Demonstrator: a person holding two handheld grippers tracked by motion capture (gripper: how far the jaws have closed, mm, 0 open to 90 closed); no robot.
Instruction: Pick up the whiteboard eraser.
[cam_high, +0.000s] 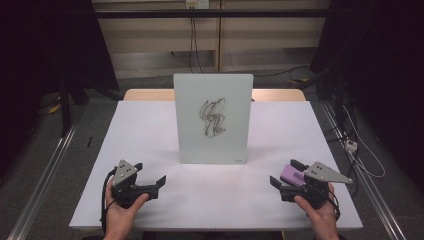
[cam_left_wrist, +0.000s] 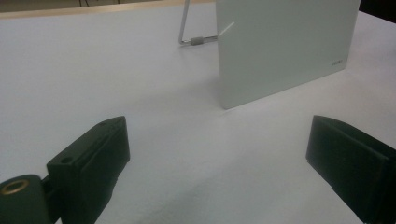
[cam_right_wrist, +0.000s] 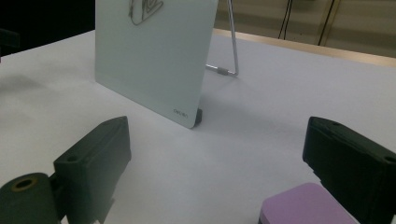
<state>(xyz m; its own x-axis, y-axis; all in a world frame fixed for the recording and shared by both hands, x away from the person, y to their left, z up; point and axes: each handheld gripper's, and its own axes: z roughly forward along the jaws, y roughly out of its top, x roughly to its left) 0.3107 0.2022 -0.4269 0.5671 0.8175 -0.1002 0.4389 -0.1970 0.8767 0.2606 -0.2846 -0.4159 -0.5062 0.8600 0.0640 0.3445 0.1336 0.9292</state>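
Note:
A white glass board (cam_high: 213, 120) stands upright on its wire stand (cam_right_wrist: 232, 46) in the middle of the white table (cam_high: 150, 130). A black scribble (cam_high: 212, 117) covers its centre. A hand holds my left gripper (cam_high: 150, 173) at the near left, open with nothing between the jaws; the left gripper view shows the board's lower corner (cam_left_wrist: 280, 51) ahead of the gripper (cam_left_wrist: 217, 126). At the near right my right gripper (cam_high: 286, 172) is open. A purple eraser (cam_right_wrist: 303, 205) lies on the table between its jaws, close against the right one, and the left jaw is well clear of it.
The table's wooden far edge (cam_high: 145, 94) runs behind the board. Cables (cam_high: 360, 155) and a plug lie on the floor to the right. Metal rails (cam_high: 45, 170) flank the table. Bare table surface lies in front of the board, between the two grippers.

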